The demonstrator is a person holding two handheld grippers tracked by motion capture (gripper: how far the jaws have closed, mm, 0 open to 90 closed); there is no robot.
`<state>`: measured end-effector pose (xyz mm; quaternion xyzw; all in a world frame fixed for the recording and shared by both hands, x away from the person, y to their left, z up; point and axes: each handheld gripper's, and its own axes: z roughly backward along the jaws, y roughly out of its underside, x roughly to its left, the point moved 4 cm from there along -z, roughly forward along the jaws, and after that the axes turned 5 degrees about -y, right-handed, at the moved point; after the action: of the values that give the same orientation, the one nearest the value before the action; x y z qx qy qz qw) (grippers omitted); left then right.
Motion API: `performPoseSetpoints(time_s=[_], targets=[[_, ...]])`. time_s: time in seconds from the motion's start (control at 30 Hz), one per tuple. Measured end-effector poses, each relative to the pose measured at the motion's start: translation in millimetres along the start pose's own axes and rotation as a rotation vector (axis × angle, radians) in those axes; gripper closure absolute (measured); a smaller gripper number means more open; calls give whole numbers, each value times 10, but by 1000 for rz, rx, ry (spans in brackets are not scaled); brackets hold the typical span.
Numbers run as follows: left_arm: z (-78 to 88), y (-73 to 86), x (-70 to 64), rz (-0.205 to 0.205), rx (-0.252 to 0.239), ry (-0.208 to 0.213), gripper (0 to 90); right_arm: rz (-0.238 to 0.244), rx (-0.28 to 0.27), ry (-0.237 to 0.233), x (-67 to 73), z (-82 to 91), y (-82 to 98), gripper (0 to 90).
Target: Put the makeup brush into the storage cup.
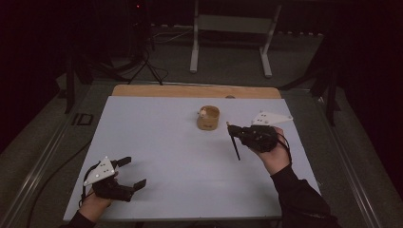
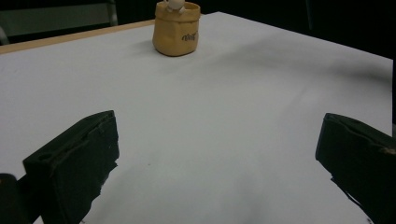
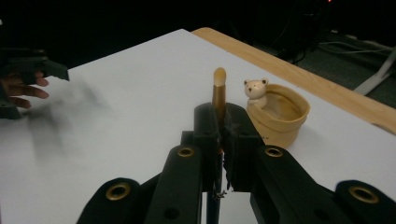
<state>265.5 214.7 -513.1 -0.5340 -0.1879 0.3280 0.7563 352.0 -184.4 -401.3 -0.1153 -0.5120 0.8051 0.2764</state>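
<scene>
Counter (image 1: 180, 142): white sheet over a wooden top, wood edge showing at 12 o'clock.
Cup (image 1: 208, 118): tan, with a small bear figure (image 3: 256, 91) at its rim, standing toward 12 o'clock on the counter.
Right hand-held gripper (image 3: 219, 122): jaws clamped on a brush (image 3: 218, 93), tan tip up, just beside the cup at its 3 o'clock in the high view.
Left hand-held gripper (image 1: 131, 172): jaws spread wide, holding nothing, low over the counter at 7 o'clock, well apart from the cup.
</scene>
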Motion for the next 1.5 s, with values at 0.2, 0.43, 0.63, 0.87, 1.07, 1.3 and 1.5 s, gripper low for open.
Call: performPoseSetpoints(time_s=[0.2,0.43,0.63,0.87,1.07,1.3,1.5], targets=[[0,0,-4,0,0,1,6,7,-52,24,-23,23,-84,847],[2,1,-4,-5,0,2,6,0,-83,55,-53,54,-184,846],[12,-15,-21,-13,-25,12,6,7,-114,70,-93,95,-298,846],[27,-37,-22,-2,-54,24,6,-8,-132,96,-184,113,-361,846],[24,-35,-20,3,-55,31,6,-1,-154,110,-244,135,-474,846],[20,-32,-20,9,-55,38,6,8,-180,124,-300,160,-637,847],[17,-32,-22,11,-53,40,6,17,-202,137,-344,187,-806,847]])
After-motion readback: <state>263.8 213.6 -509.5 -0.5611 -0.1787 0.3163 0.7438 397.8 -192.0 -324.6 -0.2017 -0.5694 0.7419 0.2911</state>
